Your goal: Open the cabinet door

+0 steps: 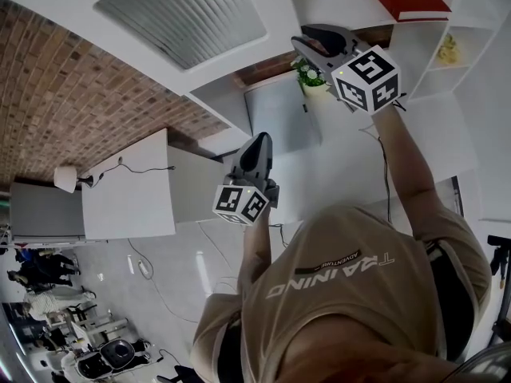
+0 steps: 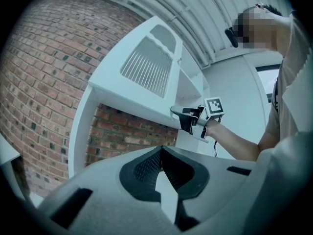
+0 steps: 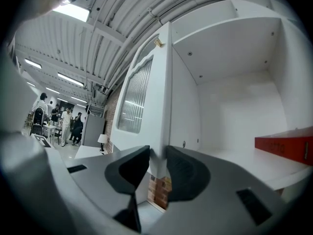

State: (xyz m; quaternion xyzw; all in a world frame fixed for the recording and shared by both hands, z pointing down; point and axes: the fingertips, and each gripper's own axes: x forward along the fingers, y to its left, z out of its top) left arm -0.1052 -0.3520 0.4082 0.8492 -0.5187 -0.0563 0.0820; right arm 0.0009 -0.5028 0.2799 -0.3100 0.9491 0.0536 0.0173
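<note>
With right claw (image 3: 157, 153) pinching cabinet door (image 3: 142, 97) edge — left claw (image 2: 161, 150) closed, empty — pull steadily along hinge arc.

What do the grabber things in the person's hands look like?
The left tongs and right tongs are grey, with two pointed jaws lined in dark, dotted pads. Each carries a white cube printed with black square patterns. The person wears a tan T-shirt with short sleeves.
</note>
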